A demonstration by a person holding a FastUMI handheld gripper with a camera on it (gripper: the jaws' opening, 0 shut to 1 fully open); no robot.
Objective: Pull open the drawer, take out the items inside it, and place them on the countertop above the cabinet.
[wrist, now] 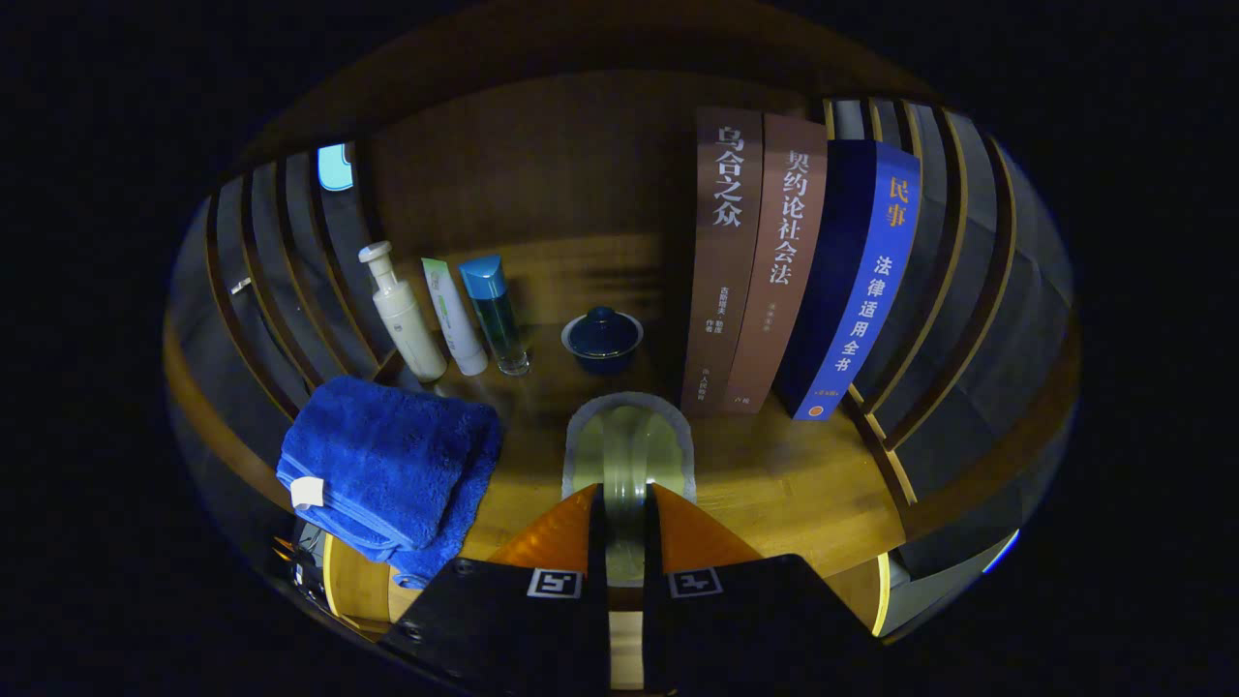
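Your tool (625, 503) pinches a pale green, see-through thing (627, 440). Its two fingers press on the thing's thin middle rib, one from each side. The thing looks like a small glassy dish or lid held on its edge. It has a round top and a frosted rim, and you can see the wood through it. What it is exactly, you cannot tell.

The thing hangs just above the wooden bench (774, 484). Behind it sits a small dark blue bowl with a lid (602, 339). To the left of the bowl stand three bottles in a row: a clear blue bottle (495, 315), a white tube (453, 318) and a white pump bottle (402, 312). In front of the bottles, left of the green thing, lies a folded blue towel (387, 465) with a small white tag. To the right of the bowl stand three tall books (774, 271), two brown and one blue, and they lean a little.
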